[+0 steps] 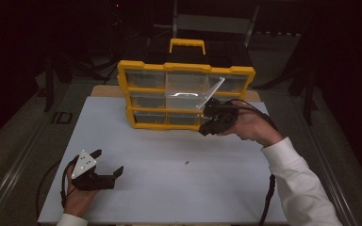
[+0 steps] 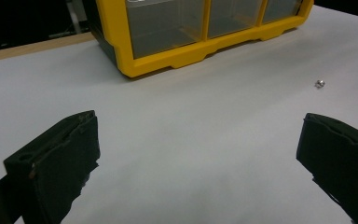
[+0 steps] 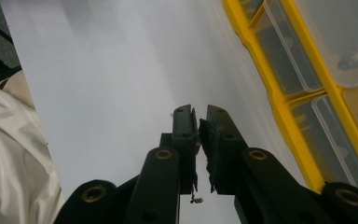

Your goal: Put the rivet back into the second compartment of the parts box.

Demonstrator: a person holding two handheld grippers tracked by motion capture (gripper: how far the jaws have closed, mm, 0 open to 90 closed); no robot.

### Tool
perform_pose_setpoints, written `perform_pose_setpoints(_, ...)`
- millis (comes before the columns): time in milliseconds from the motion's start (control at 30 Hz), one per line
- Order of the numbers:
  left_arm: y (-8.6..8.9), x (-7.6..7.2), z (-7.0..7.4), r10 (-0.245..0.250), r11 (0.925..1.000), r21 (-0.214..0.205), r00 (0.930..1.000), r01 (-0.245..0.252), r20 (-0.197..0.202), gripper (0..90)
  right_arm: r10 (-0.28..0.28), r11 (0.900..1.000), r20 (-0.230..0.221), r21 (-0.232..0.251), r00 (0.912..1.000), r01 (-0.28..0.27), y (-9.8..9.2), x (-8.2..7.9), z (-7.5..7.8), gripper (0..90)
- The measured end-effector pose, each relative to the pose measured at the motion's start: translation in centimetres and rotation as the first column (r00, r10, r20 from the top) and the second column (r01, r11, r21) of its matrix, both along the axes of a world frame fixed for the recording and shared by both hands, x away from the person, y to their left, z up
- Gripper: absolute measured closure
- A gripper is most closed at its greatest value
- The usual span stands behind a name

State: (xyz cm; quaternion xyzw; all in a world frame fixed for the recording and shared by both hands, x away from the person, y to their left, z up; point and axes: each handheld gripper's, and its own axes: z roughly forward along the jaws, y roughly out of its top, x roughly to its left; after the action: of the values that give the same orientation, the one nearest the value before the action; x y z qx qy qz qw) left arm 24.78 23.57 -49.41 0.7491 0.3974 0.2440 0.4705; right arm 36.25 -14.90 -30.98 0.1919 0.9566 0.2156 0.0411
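Organizer [image 1: 184, 94] drawers – one small metal part [image 3: 354, 57] inside a clear bin.

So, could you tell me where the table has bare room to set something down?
The widest free patch lies between the left gripper, the yellow drawer cabinet and the small nut. The table's near edge is bare too. It is crowded by the cabinet's right corner, where the right gripper hangs.

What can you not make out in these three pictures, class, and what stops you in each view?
- Small item on the table: too small to identify, high view.
- Right gripper: anything pinched between the fingers, hidden by them.
- Yellow organizer drawers: contents blurred by cloudy fronts; cut off at the left gripper view's top.
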Motion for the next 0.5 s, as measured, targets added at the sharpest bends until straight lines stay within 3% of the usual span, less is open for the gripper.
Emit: perform_pose_setpoints(500,0.0,0.0,0.0,-0.001,1.0000,0.000,1.0000,0.001,-0.001,0.2,0.020,0.9998,0.005,0.006,0.9998,-0.020,0.6,0.3,2.2,82.7)
